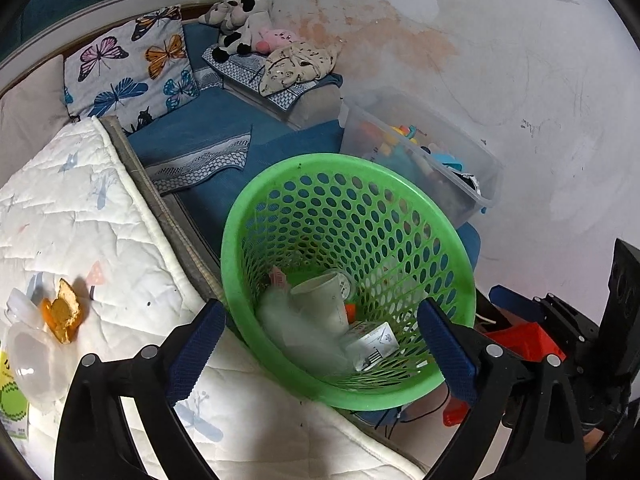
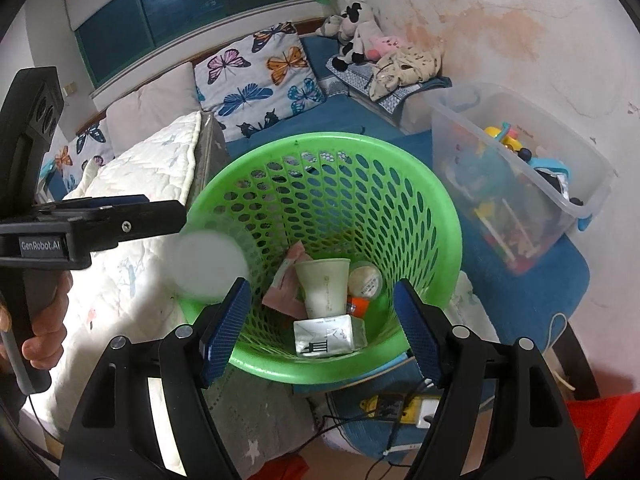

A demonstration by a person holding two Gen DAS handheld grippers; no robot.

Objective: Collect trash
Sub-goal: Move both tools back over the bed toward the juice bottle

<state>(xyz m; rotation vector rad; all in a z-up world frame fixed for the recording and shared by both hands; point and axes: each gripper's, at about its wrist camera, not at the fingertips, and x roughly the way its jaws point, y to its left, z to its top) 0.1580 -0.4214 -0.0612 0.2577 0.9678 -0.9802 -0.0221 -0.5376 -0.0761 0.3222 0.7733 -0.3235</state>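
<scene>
A green perforated basket point(image 1: 360, 184) point(image 2: 320, 148) stands beside the white quilted mattress point(image 1: 80, 220). In it lie a paper cup point(image 2: 324, 284), a small carton point(image 2: 328, 336), a pink wrapper point(image 2: 286, 288) and a round lid point(image 2: 365, 278). A blurred translucent piece point(image 1: 304, 332) point(image 2: 210, 266) is in mid-air over the basket's near rim. My left gripper point(image 1: 324, 352) is open and empty above the basket. My right gripper point(image 2: 320, 324) is open and empty over it too. On the mattress lie an orange peel point(image 1: 62, 314) and a clear plastic cup point(image 1: 36, 364).
A clear bin of toys point(image 1: 424, 152) point(image 2: 516, 184) sits right of the basket by the stained wall. Butterfly cushions point(image 1: 128, 72) and plush toys point(image 1: 244, 24) lie on the blue sofa behind. Cables and a yellow device point(image 2: 400, 408) lie on the floor below.
</scene>
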